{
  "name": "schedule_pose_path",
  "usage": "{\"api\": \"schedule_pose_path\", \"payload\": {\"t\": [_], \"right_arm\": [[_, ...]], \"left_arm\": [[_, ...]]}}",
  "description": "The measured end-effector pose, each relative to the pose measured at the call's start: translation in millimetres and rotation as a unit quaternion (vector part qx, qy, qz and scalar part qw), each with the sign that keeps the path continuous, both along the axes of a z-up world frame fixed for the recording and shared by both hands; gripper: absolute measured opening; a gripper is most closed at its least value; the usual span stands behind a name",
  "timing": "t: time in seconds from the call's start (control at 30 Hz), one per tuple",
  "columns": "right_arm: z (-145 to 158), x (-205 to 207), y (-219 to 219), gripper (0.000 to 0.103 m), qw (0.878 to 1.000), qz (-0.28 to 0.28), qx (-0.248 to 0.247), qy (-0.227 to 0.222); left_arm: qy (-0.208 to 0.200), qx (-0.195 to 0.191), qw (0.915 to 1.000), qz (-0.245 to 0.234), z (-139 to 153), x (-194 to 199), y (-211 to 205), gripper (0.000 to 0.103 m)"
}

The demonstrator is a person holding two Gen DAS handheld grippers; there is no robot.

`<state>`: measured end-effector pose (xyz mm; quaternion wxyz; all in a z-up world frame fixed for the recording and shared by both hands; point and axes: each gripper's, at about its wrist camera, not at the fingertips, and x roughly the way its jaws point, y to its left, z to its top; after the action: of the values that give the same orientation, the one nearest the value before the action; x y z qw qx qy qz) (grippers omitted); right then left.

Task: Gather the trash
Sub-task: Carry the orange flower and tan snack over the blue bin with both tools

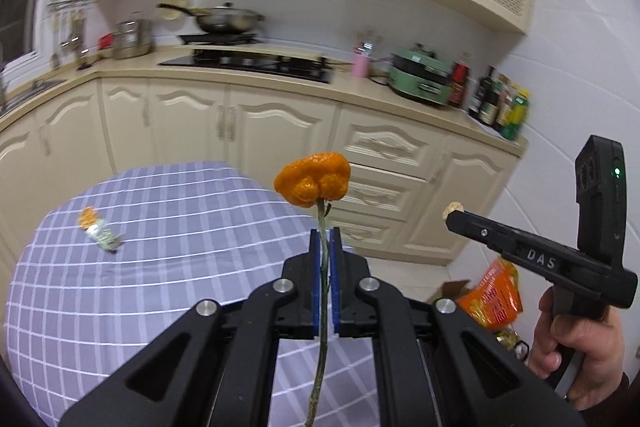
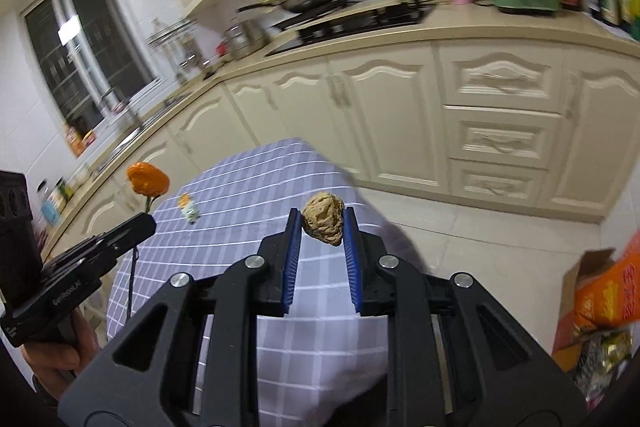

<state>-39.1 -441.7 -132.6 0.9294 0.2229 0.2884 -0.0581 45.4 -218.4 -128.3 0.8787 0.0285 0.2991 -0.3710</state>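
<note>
Wrapper (image 1: 100, 233) lies near the table's (image 1: 160, 287) far left edge, not yet collected. Left gripper (image 1: 325, 239) clamps narrow on the stem of an orange peel (image 1: 314, 185), held above the table's right edge. Right gripper (image 2: 322, 227) pinches a brown lump (image 2: 323, 221). Step: carrying. Next, likely drop both in the box (image 2: 588, 291) on the floor at right.

Orange peel on stem (image 1: 312, 184) held aloft, brown lump (image 2: 323, 217) pinched, wrapper (image 1: 100, 231) on tablecloth
</note>
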Motion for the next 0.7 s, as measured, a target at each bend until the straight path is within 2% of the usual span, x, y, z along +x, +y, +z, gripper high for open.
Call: {"api": "schedule_pose_path", "payload": {"t": [0.17,0.3,0.47,0.6,0.7], "right_arm": [[-18,-52,-46,0.021,0.997,-0.074,0.009,0.022],[-48,-93,-86,0.021,0.988,-0.139,0.027,0.056],[-89,-132,-122,0.021,0.972,-0.201,0.064,0.100],[-120,-154,-141,0.021,0.960,-0.229,0.097,0.127],[-138,-162,-151,0.021,0.953,-0.243,0.116,0.137]], "left_arm": [[0.007,0.018,0.9975,-0.067,-11,-27,-47,0.004],[0.034,0.040,0.9904,-0.128,-36,-45,-90,0.004],[0.081,0.087,0.9724,-0.201,-85,-68,-150,0.004],[0.123,0.131,0.9508,-0.253,-131,-90,-196,0.004],[0.149,0.155,0.9373,-0.274,-160,-101,-219,0.004]]}}
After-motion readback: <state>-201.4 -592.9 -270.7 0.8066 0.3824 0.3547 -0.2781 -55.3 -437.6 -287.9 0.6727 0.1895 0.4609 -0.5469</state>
